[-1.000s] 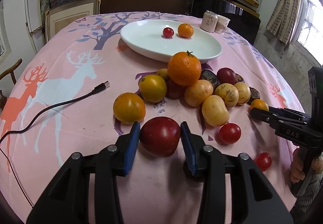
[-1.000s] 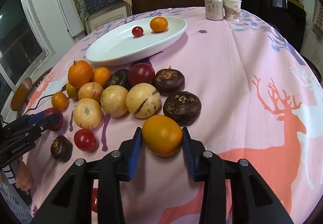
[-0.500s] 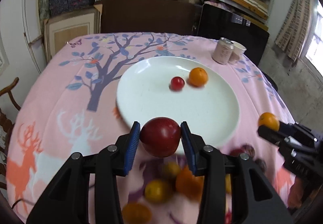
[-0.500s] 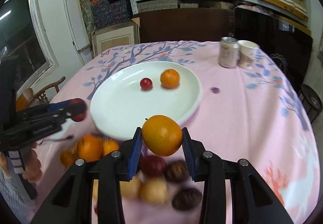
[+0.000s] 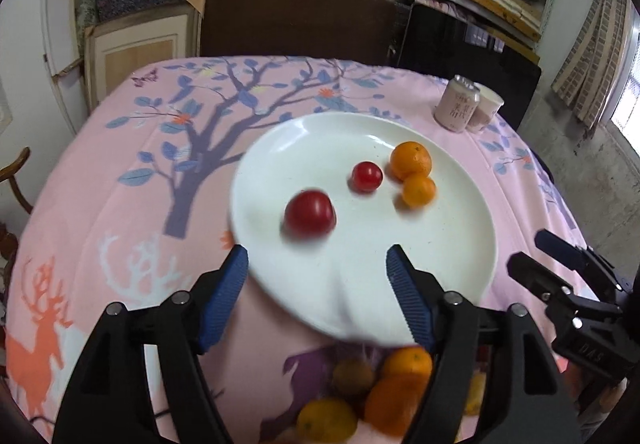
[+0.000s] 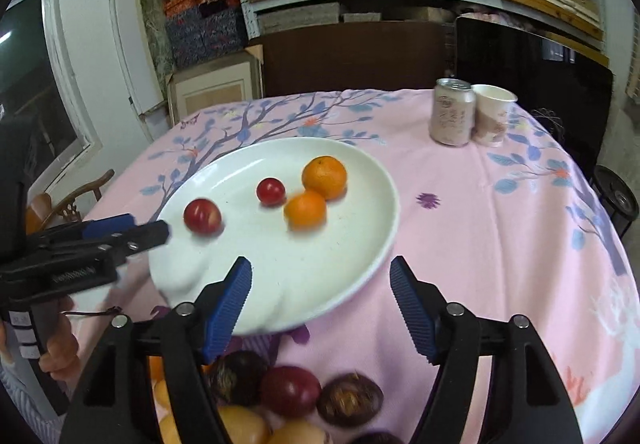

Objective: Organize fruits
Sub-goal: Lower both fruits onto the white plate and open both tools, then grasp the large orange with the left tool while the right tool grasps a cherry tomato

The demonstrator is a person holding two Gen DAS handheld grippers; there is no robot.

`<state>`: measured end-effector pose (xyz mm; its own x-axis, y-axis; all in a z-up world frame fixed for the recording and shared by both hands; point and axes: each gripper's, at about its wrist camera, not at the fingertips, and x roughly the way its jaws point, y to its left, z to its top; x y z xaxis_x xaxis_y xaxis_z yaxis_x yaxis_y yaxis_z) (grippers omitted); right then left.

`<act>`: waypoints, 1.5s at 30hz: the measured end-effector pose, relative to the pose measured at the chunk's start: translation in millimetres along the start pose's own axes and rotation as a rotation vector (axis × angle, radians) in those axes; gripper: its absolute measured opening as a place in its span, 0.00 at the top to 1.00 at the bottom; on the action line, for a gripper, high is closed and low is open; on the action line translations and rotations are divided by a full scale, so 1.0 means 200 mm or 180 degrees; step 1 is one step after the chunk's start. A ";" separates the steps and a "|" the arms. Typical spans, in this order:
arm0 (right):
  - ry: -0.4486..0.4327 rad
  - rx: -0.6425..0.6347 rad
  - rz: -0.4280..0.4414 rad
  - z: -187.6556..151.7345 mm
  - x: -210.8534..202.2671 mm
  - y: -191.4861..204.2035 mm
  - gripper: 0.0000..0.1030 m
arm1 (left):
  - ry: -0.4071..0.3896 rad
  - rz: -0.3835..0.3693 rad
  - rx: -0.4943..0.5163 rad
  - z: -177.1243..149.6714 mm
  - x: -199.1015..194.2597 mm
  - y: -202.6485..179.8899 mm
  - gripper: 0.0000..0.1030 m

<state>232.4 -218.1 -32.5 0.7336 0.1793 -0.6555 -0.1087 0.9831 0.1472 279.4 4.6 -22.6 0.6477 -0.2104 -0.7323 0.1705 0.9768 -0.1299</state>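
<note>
My left gripper and right gripper have just sprung apart, empty; red fruit and orange lie on the white plate. Next, I fetch more from the pile.

The right gripper body reads "DAS"; characters on the can beside it are illegible.

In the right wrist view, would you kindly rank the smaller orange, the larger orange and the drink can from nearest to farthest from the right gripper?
1. Smaller orange, mid-plate, nearest the right gripper.
2. Larger orange, just behind, touching it.
3. Drink can, far right, off the plate.
</note>
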 end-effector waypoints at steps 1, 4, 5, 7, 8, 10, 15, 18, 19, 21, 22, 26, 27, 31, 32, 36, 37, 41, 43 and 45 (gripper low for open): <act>-0.0018 0.0061 0.0004 -0.03 -0.04 -0.02 0.23 | -0.0015 0.0008 -0.0015 -0.02 -0.03 0.01 0.32; -0.0065 0.0159 -0.0042 -0.13 -0.13 -0.06 0.19 | -0.0025 0.0047 -0.0090 -0.16 -0.15 0.03 0.31; -0.0088 0.0216 -0.0078 -0.16 -0.17 -0.08 0.19 | -0.0028 0.0064 -0.0074 -0.21 -0.18 0.02 0.31; -0.0137 0.0378 -0.0043 -0.24 -0.25 -0.13 0.18 | -0.0103 0.0074 0.0008 -0.28 -0.23 -0.02 0.31; -0.0150 0.0434 -0.0013 -0.27 -0.27 -0.14 0.17 | -0.0148 0.0065 0.0052 -0.32 -0.25 -0.05 0.31; -0.0169 0.0496 0.0046 -0.33 -0.31 -0.15 0.16 | -0.0191 0.0023 0.0174 -0.37 -0.27 -0.11 0.31; -0.0214 0.0426 -0.0058 -0.38 -0.33 -0.16 0.15 | -0.0224 0.0055 0.0392 -0.43 -0.24 -0.22 0.31; -0.0177 0.0508 -0.0052 -0.38 -0.32 -0.19 0.15 | -0.0193 -0.0050 0.0383 -0.44 -0.20 -0.24 0.31; -0.0161 0.0541 -0.0048 -0.38 -0.31 -0.20 0.15 | -0.0171 -0.0055 0.0402 -0.44 -0.18 -0.25 0.31; -0.0151 0.0581 -0.0050 -0.37 -0.31 -0.21 0.15 | -0.0172 -0.0006 0.0466 -0.44 -0.15 -0.27 0.31; -0.0150 0.0597 -0.0050 -0.38 -0.31 -0.21 0.14 | -0.0177 0.0013 0.0492 -0.44 -0.14 -0.28 0.31; -0.0128 0.0611 -0.0057 -0.38 -0.30 -0.22 0.12 | -0.0177 0.0013 0.0520 -0.43 -0.12 -0.28 0.35; -0.0117 0.0590 -0.0075 -0.38 -0.30 -0.21 0.12 | -0.0165 0.0003 0.0512 -0.43 -0.12 -0.28 0.44; -0.0052 0.0542 -0.0122 -0.38 -0.28 -0.19 0.12 | -0.0084 -0.0109 0.0475 -0.43 -0.09 -0.26 0.56; -0.0031 0.0528 -0.0137 -0.38 -0.27 -0.19 0.12 | -0.0109 -0.0082 0.0506 -0.44 -0.10 -0.27 0.57; -0.0001 0.0450 -0.0167 -0.39 -0.26 -0.17 0.12 | -0.0187 0.0019 0.0530 -0.45 -0.13 -0.27 0.57; 0.0022 0.0422 -0.0182 -0.40 -0.26 -0.16 0.12 | -0.0207 0.0031 0.0503 -0.45 -0.15 -0.25 0.57; 0.0169 0.0244 -0.0279 -0.43 -0.23 -0.12 0.12 | -0.0325 0.0118 0.0338 -0.48 -0.25 -0.16 0.57; 0.0254 0.0152 -0.0363 -0.45 -0.21 -0.11 0.12 | -0.0359 0.0156 0.0267 -0.49 -0.28 -0.12 0.57; 0.0271 0.0142 -0.0365 -0.46 -0.20 -0.11 0.12 | -0.0341 0.0151 0.0207 -0.50 -0.29 -0.10 0.57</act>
<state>143.1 -243.1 -78.2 0.6798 0.0701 -0.7301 0.0040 0.9951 0.0992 163.8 1.5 -44.5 0.7312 -0.1705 -0.6605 0.1832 0.9818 -0.0506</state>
